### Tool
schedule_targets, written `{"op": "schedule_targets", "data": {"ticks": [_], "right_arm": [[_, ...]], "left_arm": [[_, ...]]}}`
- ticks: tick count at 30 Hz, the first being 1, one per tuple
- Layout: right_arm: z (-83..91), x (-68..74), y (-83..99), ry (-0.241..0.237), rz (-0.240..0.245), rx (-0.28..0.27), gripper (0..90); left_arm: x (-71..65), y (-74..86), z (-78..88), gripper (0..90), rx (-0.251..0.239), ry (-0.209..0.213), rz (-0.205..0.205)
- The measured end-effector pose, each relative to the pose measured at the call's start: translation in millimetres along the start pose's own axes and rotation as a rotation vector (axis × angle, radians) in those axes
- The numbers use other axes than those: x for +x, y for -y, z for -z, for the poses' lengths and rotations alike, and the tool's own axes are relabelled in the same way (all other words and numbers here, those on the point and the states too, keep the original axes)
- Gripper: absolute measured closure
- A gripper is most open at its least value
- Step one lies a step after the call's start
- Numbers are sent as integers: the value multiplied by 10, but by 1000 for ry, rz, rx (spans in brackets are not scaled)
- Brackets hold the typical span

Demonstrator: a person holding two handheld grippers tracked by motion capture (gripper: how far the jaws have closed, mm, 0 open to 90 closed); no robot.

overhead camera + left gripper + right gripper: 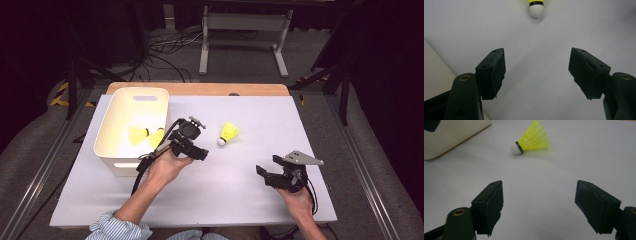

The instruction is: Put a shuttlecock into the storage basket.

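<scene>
Striped sleeve (119, 227) at the bottom edge of the high view leads up the person's left forearm to the left tool (192, 142), which hangs over the white counter (240, 200) just beside the cream tub (116, 150). Its jaws stand apart with nothing between them. In the left gripper view the two black pads (494, 72) frame bare counter, and the white cork of the loose shuttlecock (536, 8) sits ahead of them at the top edge, near but not touching.

That yellow shuttlecock (229, 133) lies on its side on the counter, to the right of the tub and apart from it, cork pointing toward the person's side.

Over on the right, the right tool (267, 172) sits low over the counter, well apart from the shuttlecock, with its grey three-cornered plate (302, 158) on top. Its jaws are also apart and empty. The right gripper view shows its pads (490, 205) wide, with the shuttlecock (532, 140) farther off beyond them and a corner of the tub (451, 135) at upper left.

Inside the tub lie two more yellow shuttlecocks (138, 135), close together near its right wall.
</scene>
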State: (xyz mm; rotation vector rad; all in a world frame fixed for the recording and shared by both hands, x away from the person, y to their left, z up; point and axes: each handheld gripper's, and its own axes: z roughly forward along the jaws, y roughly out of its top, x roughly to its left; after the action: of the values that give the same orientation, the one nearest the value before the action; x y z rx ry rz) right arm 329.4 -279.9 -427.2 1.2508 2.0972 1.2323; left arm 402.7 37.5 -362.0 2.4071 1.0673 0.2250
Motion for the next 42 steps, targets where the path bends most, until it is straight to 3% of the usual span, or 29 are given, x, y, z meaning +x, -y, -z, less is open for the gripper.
{"op": "schedule_targets", "data": {"ticks": [18,30,42], "right_arm": [[-227,-73,-299,-25,-25,50,337],[-400,-80,-514,-34,-4,91,391],[-680,-152,-762,-45,-5,159,452]], "left_arm": [[-43,47,-250,303,18,1,8],[1,94,-337,304,24,-1,26],[40,107,-425,303,34,-9,28]]}}
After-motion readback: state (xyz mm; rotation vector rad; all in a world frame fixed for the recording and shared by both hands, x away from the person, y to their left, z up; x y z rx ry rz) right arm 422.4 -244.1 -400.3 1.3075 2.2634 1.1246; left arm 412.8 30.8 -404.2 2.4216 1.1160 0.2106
